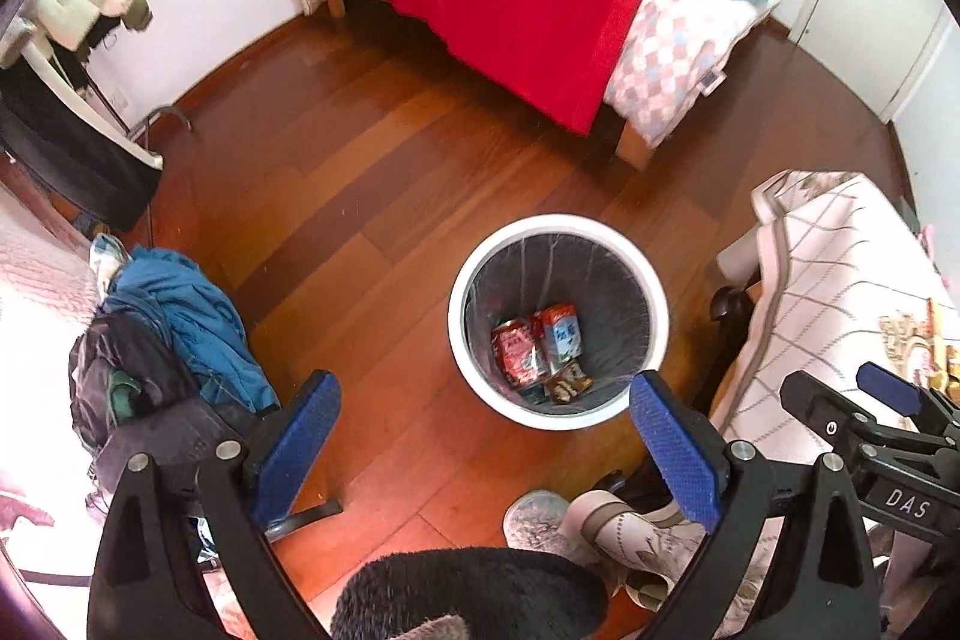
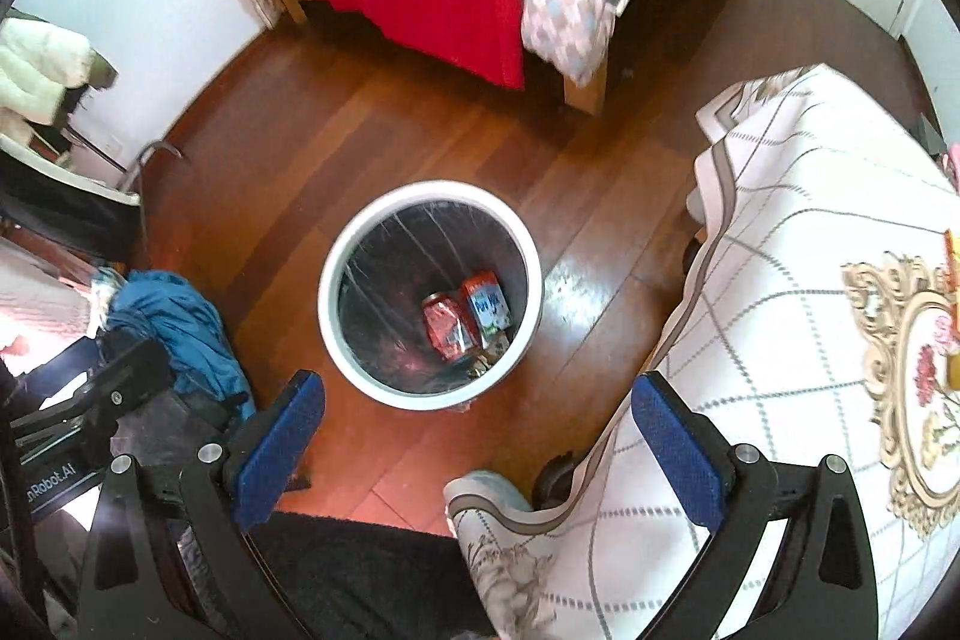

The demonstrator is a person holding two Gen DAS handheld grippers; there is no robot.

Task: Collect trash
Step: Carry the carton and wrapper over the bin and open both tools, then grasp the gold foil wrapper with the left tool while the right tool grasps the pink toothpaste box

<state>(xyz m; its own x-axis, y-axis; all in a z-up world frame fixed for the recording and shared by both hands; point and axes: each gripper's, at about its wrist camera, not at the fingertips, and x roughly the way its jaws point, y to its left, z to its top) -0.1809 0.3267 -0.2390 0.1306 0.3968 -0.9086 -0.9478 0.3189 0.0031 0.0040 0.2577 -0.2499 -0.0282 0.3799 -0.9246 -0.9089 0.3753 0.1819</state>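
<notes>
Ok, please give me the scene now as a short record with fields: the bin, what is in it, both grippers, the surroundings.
bin: white round trash bin on the wooden floor, dark liner
contents: red packet, blue-and-white packet, small brown packet
left gripper: open, empty
right gripper: open, empty
surroundings: bed, clothes pile, cloth-covered table
</notes>
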